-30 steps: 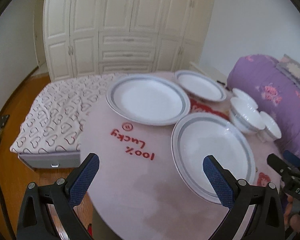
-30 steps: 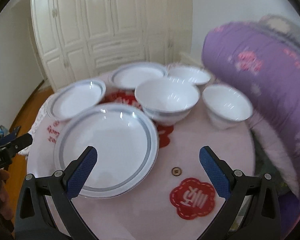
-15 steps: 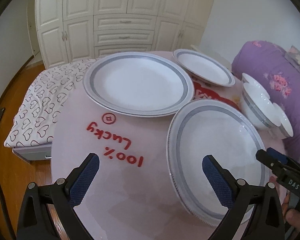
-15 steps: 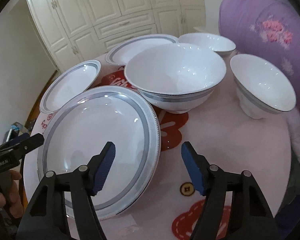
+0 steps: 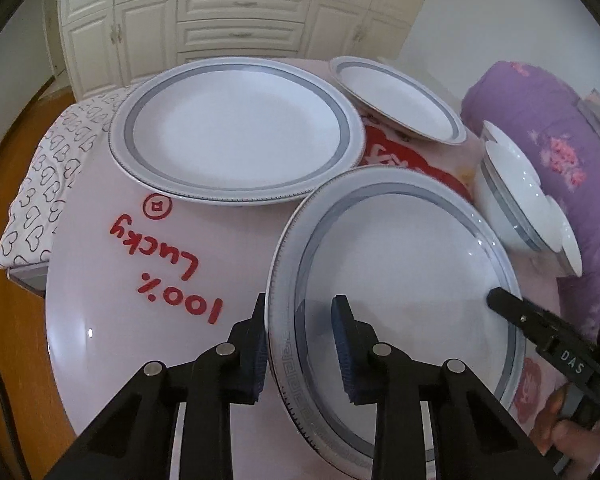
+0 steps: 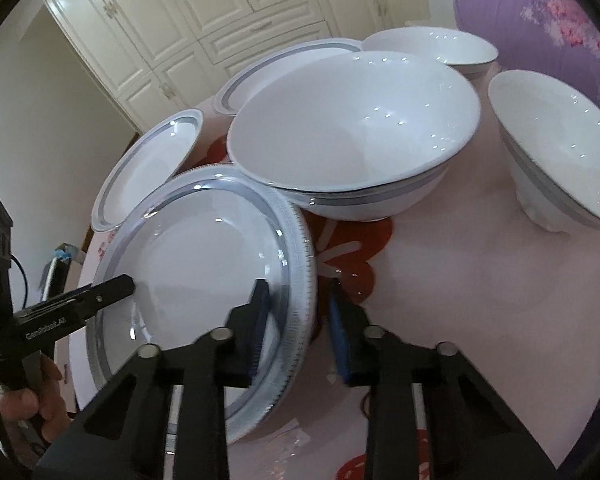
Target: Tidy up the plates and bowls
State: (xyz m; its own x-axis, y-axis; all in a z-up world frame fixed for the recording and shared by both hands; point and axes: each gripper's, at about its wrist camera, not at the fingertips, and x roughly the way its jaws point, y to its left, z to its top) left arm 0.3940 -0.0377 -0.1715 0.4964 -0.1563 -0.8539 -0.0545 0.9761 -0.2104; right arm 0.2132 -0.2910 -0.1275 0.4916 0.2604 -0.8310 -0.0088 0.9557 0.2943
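Fingers (image 5: pixel 342 344) straddling near plate (image 5: pixel 400 280) rim | plates: 3 | bowls: 3

We see our left claw (image 5: pixel 302 342) and right claw (image 6: pixel 296 326) both partly closed, each straddling an opposite edge of the same plate (image 5: pixel 400 280), fingers not clearly pressing.

White wardrobe (image 5: pixel 236 12) behind pink tablecloth (image 5: pixel 112 280), purple quilt (image 5: pixel 540 140) at rt.
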